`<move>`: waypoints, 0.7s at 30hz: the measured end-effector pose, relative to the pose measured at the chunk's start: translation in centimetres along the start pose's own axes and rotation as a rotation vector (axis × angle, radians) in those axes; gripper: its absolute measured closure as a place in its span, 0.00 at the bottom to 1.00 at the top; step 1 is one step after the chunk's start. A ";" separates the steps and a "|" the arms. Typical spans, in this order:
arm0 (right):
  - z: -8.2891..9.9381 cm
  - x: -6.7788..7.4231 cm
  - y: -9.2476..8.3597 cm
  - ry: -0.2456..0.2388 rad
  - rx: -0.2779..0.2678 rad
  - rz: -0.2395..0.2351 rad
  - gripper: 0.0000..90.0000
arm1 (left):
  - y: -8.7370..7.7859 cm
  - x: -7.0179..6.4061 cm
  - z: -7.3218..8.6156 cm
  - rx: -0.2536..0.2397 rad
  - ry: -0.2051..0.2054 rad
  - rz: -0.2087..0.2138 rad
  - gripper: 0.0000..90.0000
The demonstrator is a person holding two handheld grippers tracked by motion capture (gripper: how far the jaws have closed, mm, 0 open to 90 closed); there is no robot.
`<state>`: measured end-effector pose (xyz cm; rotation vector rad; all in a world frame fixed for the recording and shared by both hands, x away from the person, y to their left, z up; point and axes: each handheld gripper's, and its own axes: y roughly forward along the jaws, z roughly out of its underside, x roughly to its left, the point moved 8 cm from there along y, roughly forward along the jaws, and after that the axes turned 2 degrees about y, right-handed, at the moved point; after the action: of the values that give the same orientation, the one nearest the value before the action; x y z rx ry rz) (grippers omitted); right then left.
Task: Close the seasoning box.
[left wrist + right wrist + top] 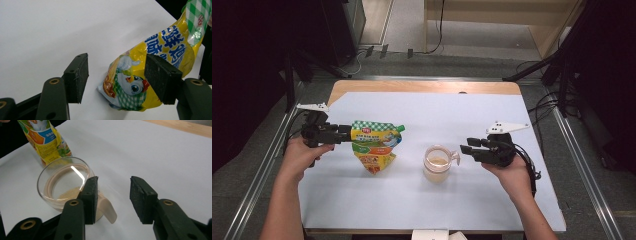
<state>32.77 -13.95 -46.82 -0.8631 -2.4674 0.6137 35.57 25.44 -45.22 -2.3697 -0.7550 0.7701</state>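
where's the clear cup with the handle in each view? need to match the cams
High view: the cup stands right of centre on the white sheet, its handle towards the right gripper.
Left gripper view: not in it.
Right gripper view: the cup is at lower left, its handle beside the left-hand jaw.
Shared landmark: the yellow pouch, left of the cup in the high view, at top left in the right gripper view, at right in the left gripper view.
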 end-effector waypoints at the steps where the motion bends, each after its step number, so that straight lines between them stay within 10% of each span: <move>1: 0.1 -0.2 0.0 0.000 -0.004 0.004 0.61 | 0.0 0.0 0.0 -0.001 0.001 -0.001 0.41; 21: 2.0 -4.8 0.0 -0.039 -0.053 0.101 0.33 | -0.1 0.3 0.2 0.003 -0.004 -0.008 0.41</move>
<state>35.09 -17.66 -49.67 -1.0111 -2.4970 0.6071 35.64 25.76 -45.38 -2.3621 -0.7638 0.7721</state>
